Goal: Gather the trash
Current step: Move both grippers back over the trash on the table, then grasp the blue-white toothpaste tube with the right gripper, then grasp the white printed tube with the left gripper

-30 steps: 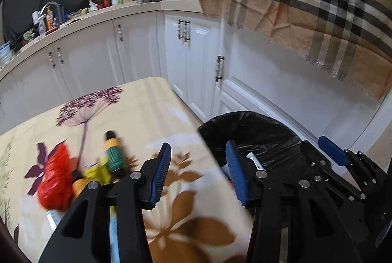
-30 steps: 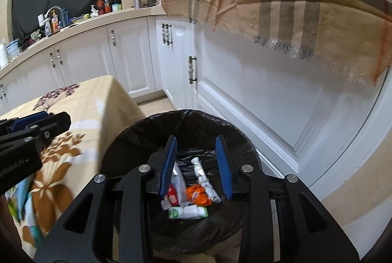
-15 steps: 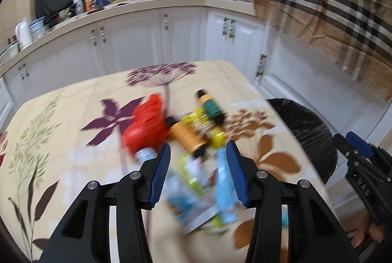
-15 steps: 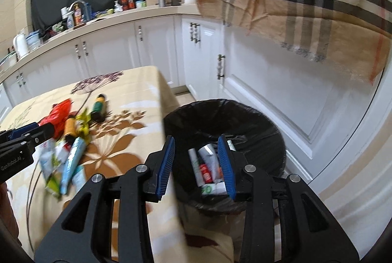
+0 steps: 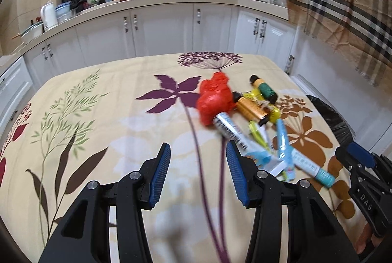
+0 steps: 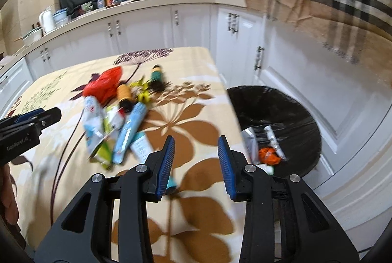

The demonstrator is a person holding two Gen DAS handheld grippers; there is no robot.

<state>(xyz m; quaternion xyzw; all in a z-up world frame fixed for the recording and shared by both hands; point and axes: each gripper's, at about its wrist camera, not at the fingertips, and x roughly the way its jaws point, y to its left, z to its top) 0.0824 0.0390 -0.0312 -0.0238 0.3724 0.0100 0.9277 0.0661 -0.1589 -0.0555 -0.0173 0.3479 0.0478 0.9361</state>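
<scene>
- We have both grippers over the tabletop (image 5: 103, 101), and both are empty: the left gripper (image 5: 198, 166) has its jaws apart with only patterned cloth between them, and the right gripper (image 6: 196, 160) likewise stands apart on nothing.
- The trash lies in 1 loose pile toward the bin side of the tabletop: a red plastic bag (image 5: 215, 96), an orange bottle (image 5: 250, 110), a green bottle (image 5: 265, 89), a long blue tube (image 6: 129, 133), and crumpled yellow-green wrappers (image 6: 105, 152) tangled among them.
- The black-lined bin (image 6: 289, 116) sits on the floor just beside the table edge, with a few pieces already in it.
- For the next pick, we judge that each gripper should take a separate item at the pile's edge, not the tangled middle.
- The left gripper is nearer the red plastic bag and the white tube (image 5: 229, 127) just beside it; the bag will crush, so we should close on a bunched fold.
- The right gripper is nearer the long blue tube; we should line the jaws across its width.
- The bottles lie on their sides and may roll if nudged, so we should come down from above.
</scene>
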